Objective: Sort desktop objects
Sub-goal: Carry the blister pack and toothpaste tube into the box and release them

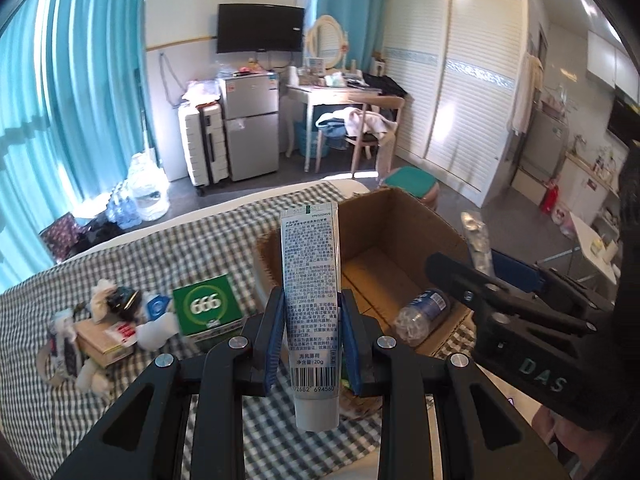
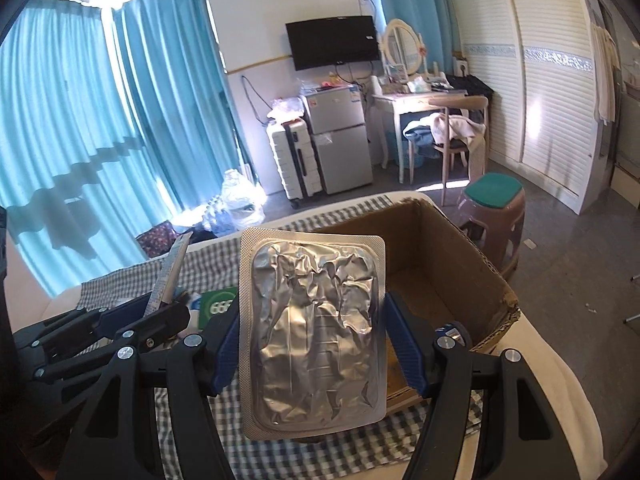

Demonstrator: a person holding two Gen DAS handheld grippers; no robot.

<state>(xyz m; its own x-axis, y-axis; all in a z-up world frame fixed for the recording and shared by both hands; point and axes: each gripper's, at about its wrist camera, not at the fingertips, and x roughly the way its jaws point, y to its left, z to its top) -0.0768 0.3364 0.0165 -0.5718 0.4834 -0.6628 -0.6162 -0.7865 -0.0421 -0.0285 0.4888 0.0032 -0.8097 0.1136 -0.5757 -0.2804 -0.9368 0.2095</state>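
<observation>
Sorting partly done. Plastic bottle [image 1: 420, 314] already inside cardboard box [image 1: 400, 216]. Left gripper [image 1: 312, 344] pinching toothpaste tube [image 1: 310, 300], held upright just short of box's near-left corner. Right gripper [image 2: 312, 340] clamped on foil blister pack [image 2: 314, 332] at box's near wall. Both not yet dropped in. Left of box on checked cloth [image 1: 100, 420]: green "666" box [image 1: 208, 308], plush toys [image 1: 156, 320], small carton [image 1: 106, 340] waiting.

Toothpaste tube [image 1: 310, 304]: smooth plastic, satin grey-white, printed. Blister pack [image 2: 314, 336]: crinkled metal foil, shiny, dimpled border. Cardboard box [image 1: 372, 248]: matt brown, corrugated torn edge. Bottle [image 1: 420, 314] in box: clear glossy plastic. Checked cloth [image 1: 132, 252]: woven, matt. Left hand-held gripper [image 1: 312, 340]: matt black plastic, ribbed blue pads, bright metal screws.
</observation>
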